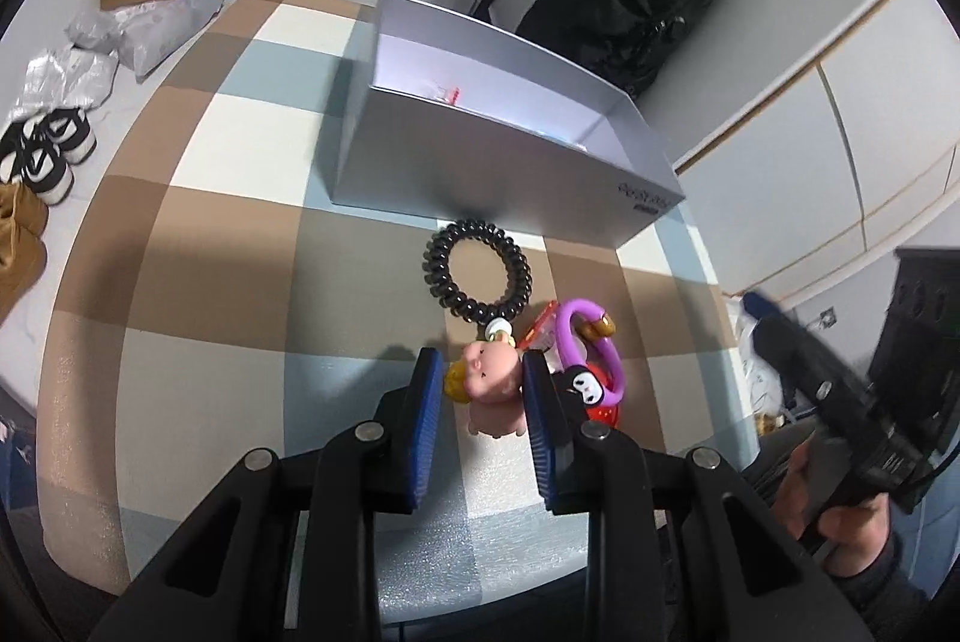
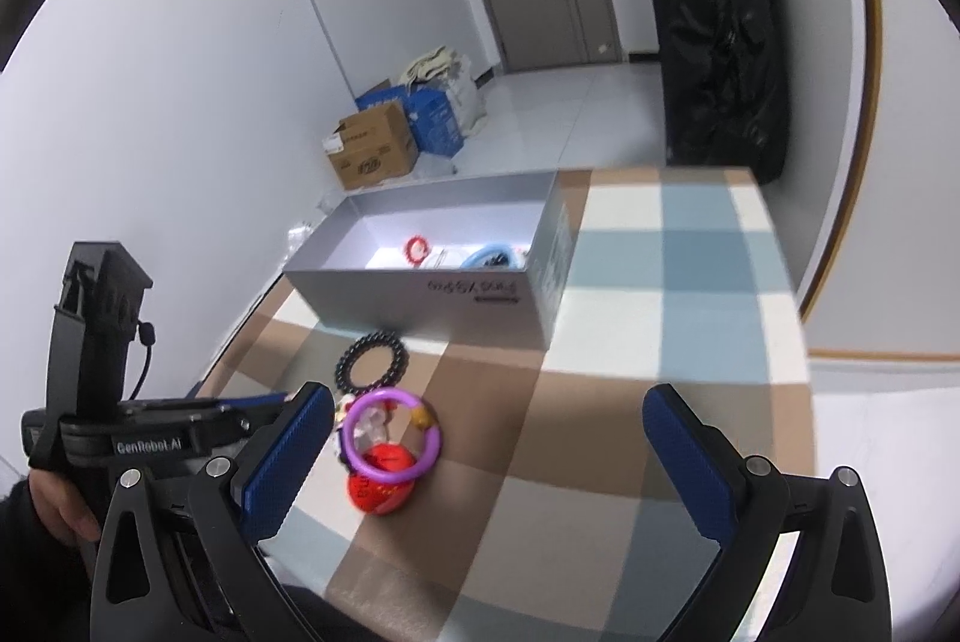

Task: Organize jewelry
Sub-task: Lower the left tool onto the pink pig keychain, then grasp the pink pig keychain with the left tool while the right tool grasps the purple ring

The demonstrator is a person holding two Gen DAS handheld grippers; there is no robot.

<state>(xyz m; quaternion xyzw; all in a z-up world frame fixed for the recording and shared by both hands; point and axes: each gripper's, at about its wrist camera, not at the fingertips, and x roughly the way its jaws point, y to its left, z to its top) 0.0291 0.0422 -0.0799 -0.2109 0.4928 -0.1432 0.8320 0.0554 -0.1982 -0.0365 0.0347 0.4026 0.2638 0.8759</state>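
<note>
Left hand-held gripper (image 1: 483,378) is straddling the pink pig charm (image 1: 489,375), blue pads (image 1: 427,402) sitting on either side of it. Jaws are narrow and look just about touching the charm, but a firm clamp is not certain; it reads as gripping the charm or about to. The charm is lying on the checkered tabletop (image 1: 240,174) and is attached to the black coil hair tie (image 1: 478,270), so grabbing the chunky charm is probably the easy handle for lifting the whole piece, since the thin coil is lying flat.

Just right of the charm, touching or overlapping it, the purple ring (image 1: 591,354) is lying over a red charm (image 1: 603,411). These are bunched together near the table's front, likely the unsorted pile.

Behind the pile, the open grey box (image 1: 498,162) is sitting with its near wall almost touching the coil tie. It is already holding a small red ring (image 2: 417,248) and a light blue ring (image 2: 489,255), so it looks like the destination.

Right hand-held gripper (image 2: 489,444) is hanging wide open, holding nothing, above the tabletop nearer the person, the purple ring showing between its fingers; it is probably waiting its turn.
</note>
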